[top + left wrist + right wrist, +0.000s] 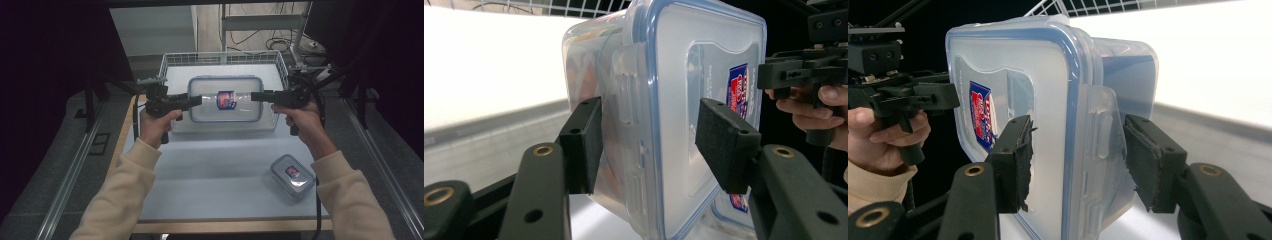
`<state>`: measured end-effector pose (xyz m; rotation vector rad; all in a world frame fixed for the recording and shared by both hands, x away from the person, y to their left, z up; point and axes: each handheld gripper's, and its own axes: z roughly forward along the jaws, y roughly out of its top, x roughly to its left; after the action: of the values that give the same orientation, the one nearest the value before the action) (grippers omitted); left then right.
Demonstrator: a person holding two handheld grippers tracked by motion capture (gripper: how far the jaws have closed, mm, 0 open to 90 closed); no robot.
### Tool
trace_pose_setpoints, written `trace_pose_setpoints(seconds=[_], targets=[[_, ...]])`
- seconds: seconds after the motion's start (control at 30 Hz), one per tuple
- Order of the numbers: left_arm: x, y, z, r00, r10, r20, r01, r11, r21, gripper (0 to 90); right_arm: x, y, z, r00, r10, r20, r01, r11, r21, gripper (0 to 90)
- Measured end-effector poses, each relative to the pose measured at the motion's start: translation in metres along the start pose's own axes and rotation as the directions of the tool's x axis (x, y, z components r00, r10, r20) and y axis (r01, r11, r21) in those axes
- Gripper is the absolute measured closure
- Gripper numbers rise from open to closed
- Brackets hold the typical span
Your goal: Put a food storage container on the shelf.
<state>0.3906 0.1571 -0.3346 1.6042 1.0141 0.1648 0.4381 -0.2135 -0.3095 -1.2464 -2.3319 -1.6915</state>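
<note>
Large clear container point(226, 100) w/ blue-sealed lid held up over wire basket point(170, 60), one end in each gripper. Left gripper point(196, 100) clamped on its left end: pads over lid & underside, side latch point(624, 90) between. Right gripper point(256, 96) pinching opposite end same way, pad foam point(1023, 165) torn. Red-blue label point(226, 100) facing up. Small lidded container point(293, 175) on table point(220, 170) near right forearm. Contents of big box unclear, prob. empty.

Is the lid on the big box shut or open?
Shut. The lid sits flat on the big box, its side clip folded down.
</note>
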Motion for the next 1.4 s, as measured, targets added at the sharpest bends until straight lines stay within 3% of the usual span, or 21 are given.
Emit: trace_pose_setpoints(seconds=[0.3,0.57,1.03,1.2,1.23,1.3,1.4], targets=[[0.018,0.031,0.012,0.9999,0.012,0.005,-0.012,0.9999,0.006,46.0,-0.013,0.035,0.011,1.0,0.001,0.002,-0.001,1.0,0.0,46.7],[0.038,0.054,0.025,0.9999,-0.011,0.009,0.011,0.9999,0.011,46.2,-0.03,0.062,0.025,0.9996,0.029,-0.001,-0.029,1.0,0.002,46.6],[0.061,0.062,0.041,0.9975,-0.067,0.022,0.067,0.9977,0.007,47.4,-0.053,0.078,0.041,0.9968,0.08,-0.005,-0.08,0.996,0.031,46.3],[0.067,0.063,0.044,0.9921,-0.122,0.03,0.123,0.9924,-0.012,47.2,-0.057,0.081,0.046,0.9942,0.108,-0.004,-0.108,0.994,0.023,46.3],[0.068,0.063,0.045,0.9911,-0.13,0.028,0.131,0.9913,-0.014,46.7,-0.06,0.082,0.048,0.9905,0.138,-0.002,-0.138,0.99,0.014,46.1],[0.069,0.064,0.047,0.9898,-0.141,0.02,0.141,0.9899,-0.017,46.3,-0.061,0.082,0.049,0.9886,0.151,-0.003,-0.151,0.989,0.008,46.1],[0.071,0.065,0.052,0.9882,-0.153,0.007,0.153,0.9882,0.002,43.0,-0.067,0.082,0.054,0.9767,0.214,0.002,-0.214,0.977,-0.005,44.8]])
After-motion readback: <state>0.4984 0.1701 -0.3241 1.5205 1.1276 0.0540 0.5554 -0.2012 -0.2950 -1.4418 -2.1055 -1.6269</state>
